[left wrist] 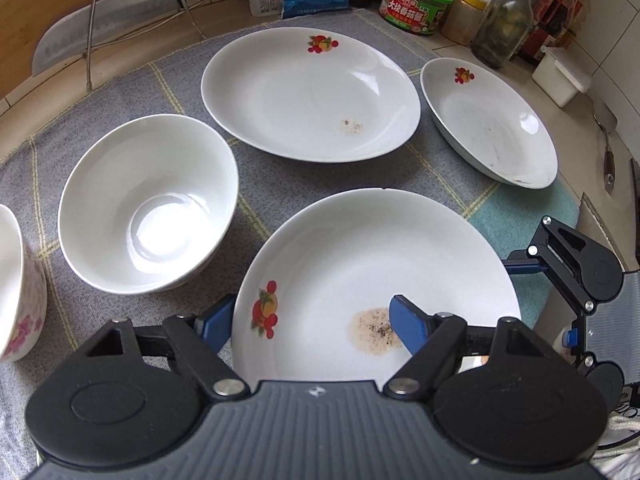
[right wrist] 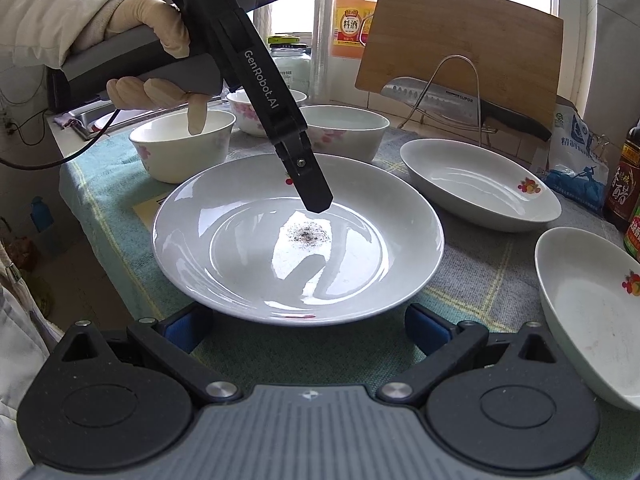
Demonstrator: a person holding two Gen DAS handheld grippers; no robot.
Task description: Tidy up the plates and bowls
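On the grey checked cloth (left wrist: 132, 92) sits the nearest plate (left wrist: 376, 264), white, with a fruit decal and a speckled brown stain in its well. The left gripper (left wrist: 308, 320) straddles this plate's near rim at 6 o'clock: one blue pad lies outside the rim at 7 o'clock, the other hangs over the well beside the stain. Its jaws stand apart, and no pad is seen pressing the rim. From the right wrist view the left gripper descends from 11 o'clock, held by a gloved hand (right wrist: 160, 40), its tip just above the stain.

The right gripper (right wrist: 308, 328) sits at the same plate's opposite rim, jaws spread, with its pads low beside the rim and nothing between them.

Surroundings, left wrist view: a plain white bowl (left wrist: 148, 204) at 9 o'clock, near the plate but apart from it; a pink-flowered bowl (left wrist: 20, 292) at the left edge; a second fruit-decal plate (left wrist: 308, 92) at 12 o'clock; a third (left wrist: 488, 124) at 2 o'clock. Behind them are a cleaver (left wrist: 108, 20) in a wire rack, a green-lidded jar (left wrist: 418, 2) and bottles. Nothing lies on the stained plate apart from the residue.
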